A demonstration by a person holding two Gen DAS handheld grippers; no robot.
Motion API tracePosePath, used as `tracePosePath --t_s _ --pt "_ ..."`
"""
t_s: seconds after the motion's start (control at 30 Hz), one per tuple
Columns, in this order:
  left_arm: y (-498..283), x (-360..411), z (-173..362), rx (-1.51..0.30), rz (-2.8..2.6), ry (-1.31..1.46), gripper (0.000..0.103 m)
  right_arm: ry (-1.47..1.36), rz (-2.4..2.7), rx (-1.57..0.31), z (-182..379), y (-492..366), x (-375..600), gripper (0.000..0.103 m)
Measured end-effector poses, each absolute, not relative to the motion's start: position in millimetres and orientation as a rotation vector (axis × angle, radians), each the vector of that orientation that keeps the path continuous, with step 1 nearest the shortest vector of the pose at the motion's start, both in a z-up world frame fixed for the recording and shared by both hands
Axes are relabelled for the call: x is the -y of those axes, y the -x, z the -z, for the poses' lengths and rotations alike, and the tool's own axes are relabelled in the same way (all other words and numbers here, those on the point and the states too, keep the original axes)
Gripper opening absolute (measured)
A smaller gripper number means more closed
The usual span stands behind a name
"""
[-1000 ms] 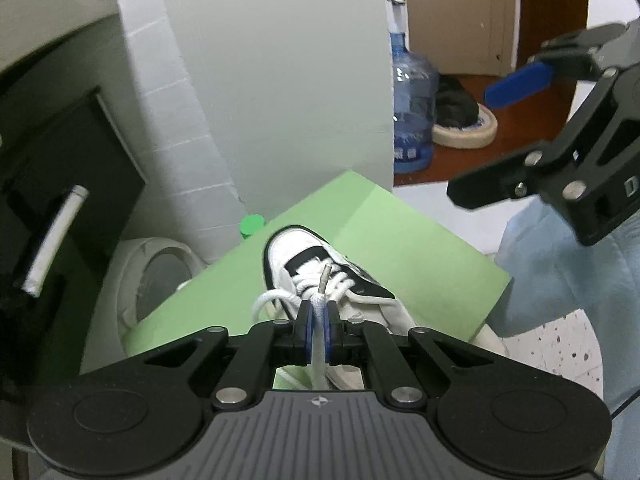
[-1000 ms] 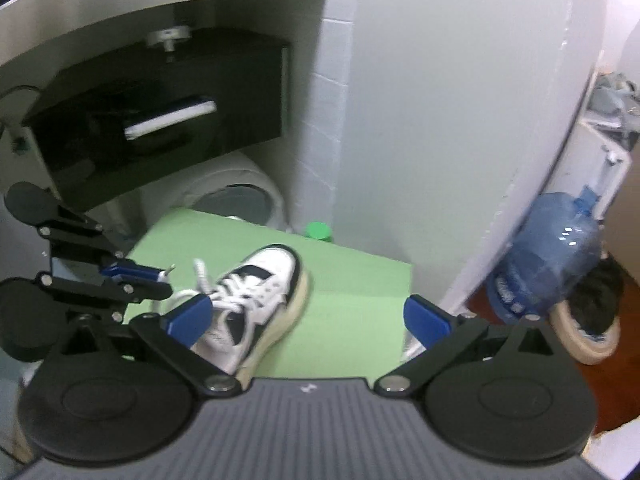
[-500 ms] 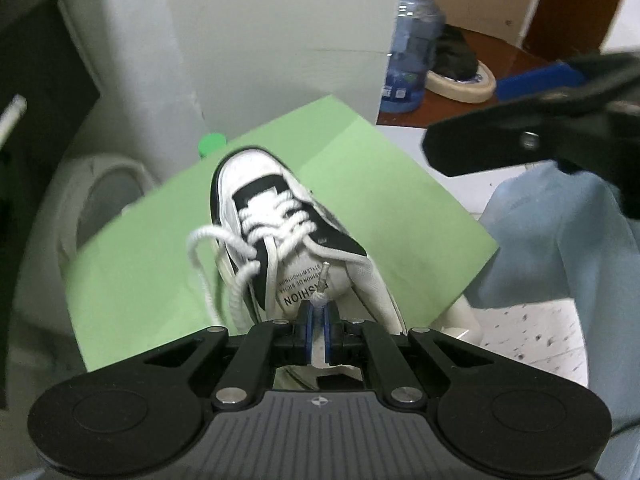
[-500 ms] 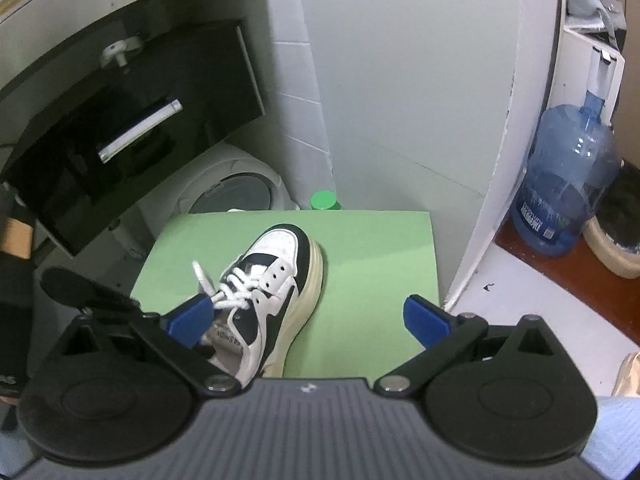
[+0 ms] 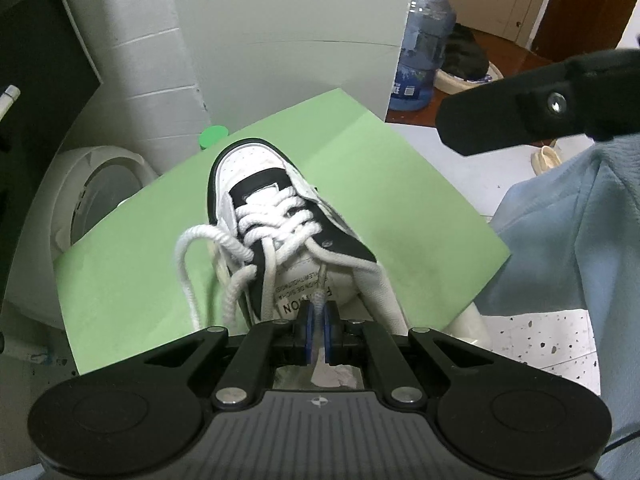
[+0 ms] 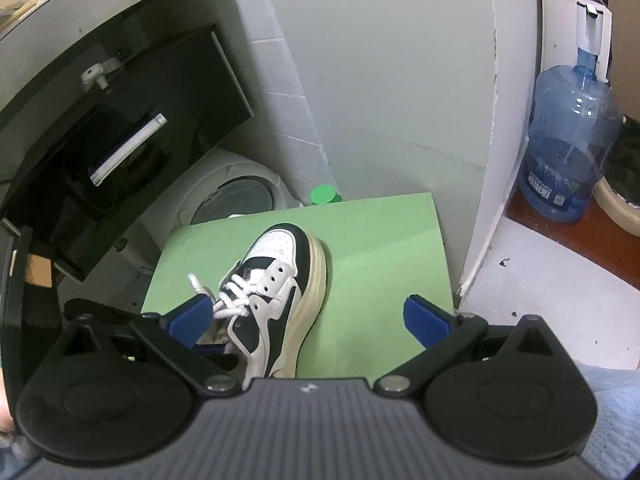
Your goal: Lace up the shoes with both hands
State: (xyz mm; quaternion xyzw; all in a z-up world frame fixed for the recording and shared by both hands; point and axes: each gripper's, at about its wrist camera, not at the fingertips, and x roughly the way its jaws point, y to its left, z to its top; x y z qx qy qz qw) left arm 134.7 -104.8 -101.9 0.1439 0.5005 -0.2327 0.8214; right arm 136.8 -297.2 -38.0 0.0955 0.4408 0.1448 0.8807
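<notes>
A white and black sneaker (image 5: 280, 208) (image 6: 280, 276) lies on a green mat (image 5: 400, 200) (image 6: 380, 240), toe pointing away. Its white laces (image 5: 224, 248) are partly threaded, and one loose loop hangs over the left side. My left gripper (image 5: 318, 322) sits just above the shoe's tongue, shut on the end of a white lace whose aglet (image 5: 322, 274) sticks out past the pads. My right gripper (image 6: 308, 316) is open wide over the heel end of the shoe, with nothing between its blue pads (image 6: 424, 318). One of its black fingers (image 5: 520, 116) shows at upper right in the left wrist view.
A white round appliance (image 6: 236, 196) and a black cabinet (image 6: 120, 140) stand left of the mat. A green cap (image 6: 323, 195) sits at the mat's far edge by the white wall. A blue water jug (image 6: 568, 152) stands at right. Light blue cloth (image 5: 568, 240) is near the right.
Both grippers came down closer to the shoe, which now looms larger. The left gripper kept hold of the lace end. The right gripper rolled, its view levelling, and stayed open.
</notes>
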Motion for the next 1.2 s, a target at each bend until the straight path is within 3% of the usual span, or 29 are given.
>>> tracePosePath --t_s 1.2 --pt "-145.0 94.1 95.1 -0.955 0.503 -0.081 0.005 -0.231 -0.294 -0.963 50.0 -144.3 294.0 0.103"
